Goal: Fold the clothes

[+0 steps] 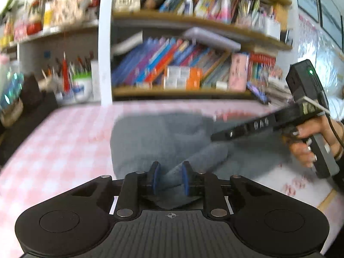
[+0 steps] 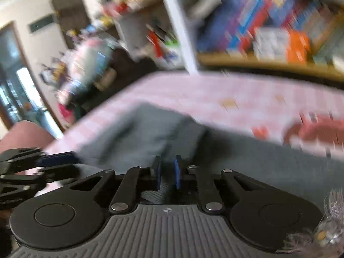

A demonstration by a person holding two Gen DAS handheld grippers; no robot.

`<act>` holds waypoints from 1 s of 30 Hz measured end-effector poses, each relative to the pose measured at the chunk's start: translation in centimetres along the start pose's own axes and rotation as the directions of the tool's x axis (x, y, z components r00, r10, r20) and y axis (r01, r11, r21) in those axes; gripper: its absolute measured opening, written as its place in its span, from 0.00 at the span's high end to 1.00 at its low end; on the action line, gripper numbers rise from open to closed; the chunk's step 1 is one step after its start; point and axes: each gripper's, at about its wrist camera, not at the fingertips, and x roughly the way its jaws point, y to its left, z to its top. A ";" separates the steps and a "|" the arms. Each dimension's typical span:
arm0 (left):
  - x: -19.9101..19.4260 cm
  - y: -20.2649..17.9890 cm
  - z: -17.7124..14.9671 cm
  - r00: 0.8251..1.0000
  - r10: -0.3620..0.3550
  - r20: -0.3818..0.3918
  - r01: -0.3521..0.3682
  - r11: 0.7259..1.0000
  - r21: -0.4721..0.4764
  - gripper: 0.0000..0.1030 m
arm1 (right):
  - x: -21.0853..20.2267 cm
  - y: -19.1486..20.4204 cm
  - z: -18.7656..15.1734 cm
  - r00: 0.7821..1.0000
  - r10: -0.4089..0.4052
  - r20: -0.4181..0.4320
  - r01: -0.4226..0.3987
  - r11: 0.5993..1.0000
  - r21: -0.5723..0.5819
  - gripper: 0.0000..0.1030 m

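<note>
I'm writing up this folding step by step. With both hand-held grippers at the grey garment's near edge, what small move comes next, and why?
Probably lift both together and carry the near edge toward the shelves. The left hand-held gripper has a fold of the grey garment between its pads, and the right hand-held gripper is nearly shut on cloth too, while the rest lies on the checked tablecloth.

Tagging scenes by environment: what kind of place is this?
Probably a home study or child's room: wooden bookshelves crammed with colourful books, a pen cup, and a pink checked tablecloth under the grey garment.
</note>
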 end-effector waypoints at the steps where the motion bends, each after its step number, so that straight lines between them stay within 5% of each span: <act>1: -0.1 0.0 -0.3 1.000 -0.004 0.007 0.004 1.000 -0.009 0.80 | 0.0 -0.9 -0.3 1.000 0.005 0.004 -0.005 0.999 0.034 0.81; 9: -1.3 -1.2 1.0 0.997 0.015 0.074 -0.017 0.999 0.031 0.72 | -2.5 -0.7 -0.9 1.000 0.000 0.031 0.000 1.000 -0.010 0.80; 16: -1.1 -2.3 2.1 0.988 -0.029 0.149 0.031 0.999 -0.009 0.44 | -7.9 -1.5 -2.7 0.998 -0.013 0.056 0.011 0.999 0.033 0.71; 24: 0.8 -4.0 2.2 0.988 -0.090 0.125 0.095 0.995 -0.033 0.44 | -14.4 -4.1 -5.8 0.987 -0.140 0.076 0.132 0.986 0.100 0.65; 30: 1.8 -6.6 1.9 0.983 -0.151 0.102 0.153 0.988 -0.006 0.33 | -17.5 -6.8 -7.6 0.972 -0.226 0.067 0.211 0.960 0.183 0.62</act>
